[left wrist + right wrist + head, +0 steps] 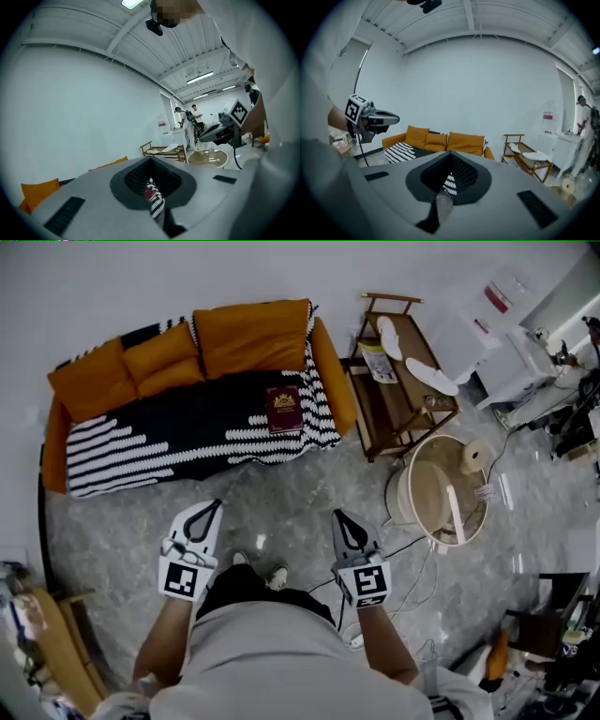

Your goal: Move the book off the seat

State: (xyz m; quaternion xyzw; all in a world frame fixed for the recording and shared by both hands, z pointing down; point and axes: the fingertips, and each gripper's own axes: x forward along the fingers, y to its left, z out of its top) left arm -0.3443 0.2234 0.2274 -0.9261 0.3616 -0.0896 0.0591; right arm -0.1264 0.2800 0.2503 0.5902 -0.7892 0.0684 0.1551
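A dark-red hardback book point(284, 409) with a gold crest, its lettering too small to read, is lying flat on the black-and-white striped blanket point(169, 432) that is covering the orange fabric sofa point(330, 371) — near the seat's front edge and right arm. A stretch of grey marbled floor point(291, 488) is separating it from the left gripper point(215, 506) and right gripper point(338, 516), each showing jaws pressed together, gripping nothing.
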